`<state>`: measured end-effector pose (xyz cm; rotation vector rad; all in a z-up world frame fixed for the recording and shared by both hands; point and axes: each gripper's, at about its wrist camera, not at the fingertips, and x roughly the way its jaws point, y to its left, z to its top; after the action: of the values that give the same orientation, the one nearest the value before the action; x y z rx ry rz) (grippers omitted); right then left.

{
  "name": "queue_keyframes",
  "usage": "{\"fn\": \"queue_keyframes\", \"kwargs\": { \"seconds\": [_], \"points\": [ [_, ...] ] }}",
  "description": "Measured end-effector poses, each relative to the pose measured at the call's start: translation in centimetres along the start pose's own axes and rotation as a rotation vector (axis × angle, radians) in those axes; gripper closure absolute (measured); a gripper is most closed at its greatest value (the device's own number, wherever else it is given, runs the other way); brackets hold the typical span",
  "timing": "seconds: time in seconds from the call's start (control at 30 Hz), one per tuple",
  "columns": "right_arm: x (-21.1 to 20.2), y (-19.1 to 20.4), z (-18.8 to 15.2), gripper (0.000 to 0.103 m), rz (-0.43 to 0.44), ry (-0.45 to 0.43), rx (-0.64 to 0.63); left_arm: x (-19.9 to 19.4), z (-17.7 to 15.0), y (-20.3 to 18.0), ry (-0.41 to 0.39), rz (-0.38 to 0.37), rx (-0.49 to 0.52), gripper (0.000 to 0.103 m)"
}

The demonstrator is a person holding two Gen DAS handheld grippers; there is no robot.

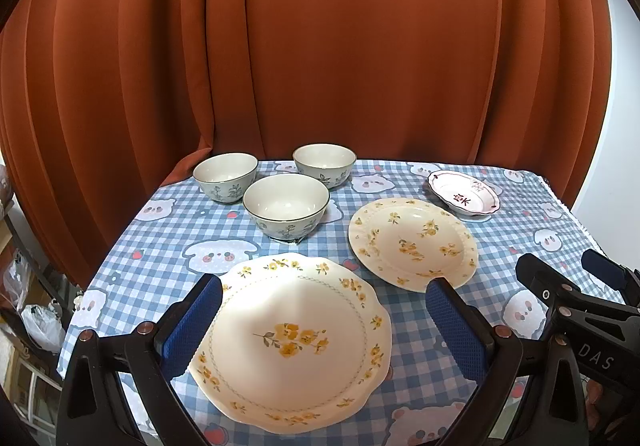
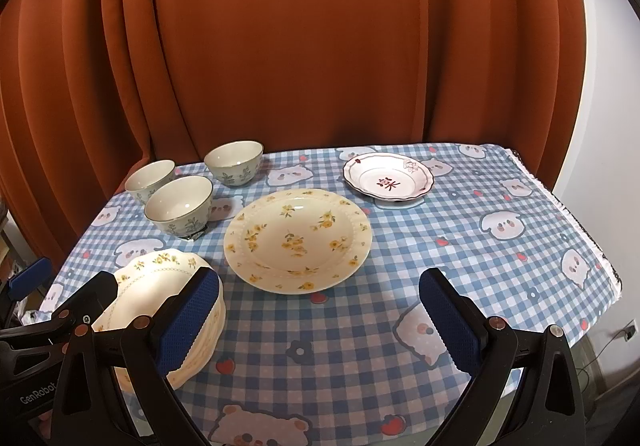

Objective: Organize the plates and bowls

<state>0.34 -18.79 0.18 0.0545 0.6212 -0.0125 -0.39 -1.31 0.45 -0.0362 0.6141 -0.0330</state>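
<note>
**On the checked cloth: six dishes, both grippers open and empty**

On the blue checked tablecloth point(image 2: 460, 230) in front of you, all the dishes stand apart; none is stacked.

1. Left gripper point(image 1: 324, 322): your jaws are spread wide and hold nothing. The scalloped plate point(image 1: 292, 342) with yellow flowers lies flat on the cloth between the two blue pads point(image 1: 192, 326). Whether the pads touch its rim cannot be told.
2. Right gripper point(image 2: 320, 322): your jaws are likewise spread wide and empty, over bare cloth at the near edge. Its left finger overlaps the scalloped plate in the right wrist view.
3. The round floral plate point(image 2: 298, 240) sits mid-table, just beyond the scalloped plate.
4. The small pink-rimmed dish point(image 2: 388, 177) with a red character sits at the far right, near the rust curtain point(image 2: 300, 46).
5. Three pale bowls point(image 1: 286, 206) with leaf prints stand upright in a close cluster at the far left.
</note>
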Motion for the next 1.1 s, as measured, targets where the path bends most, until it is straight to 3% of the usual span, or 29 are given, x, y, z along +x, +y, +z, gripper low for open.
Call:
{"fn": "queue_keyframes", "kwargs": {
  "seconds": [0.5,0.8,1.1],
  "points": [
    [1.5,1.8,0.3,0.002,-0.022,0.031,-0.004,2.0,0.9,2.1,0.055,-0.007,-0.004,0.003],
    [4.4,4.7,0.6,0.002,0.004,0.135,0.0,5.0,1.6,5.0,0.124,0.031,0.019,0.008],
    [9.8,8.0,-1.5,0.008,0.047,0.276,-0.001,9.9,-0.7,8.1,0.246,0.038,0.015,0.01]
  ]
}}
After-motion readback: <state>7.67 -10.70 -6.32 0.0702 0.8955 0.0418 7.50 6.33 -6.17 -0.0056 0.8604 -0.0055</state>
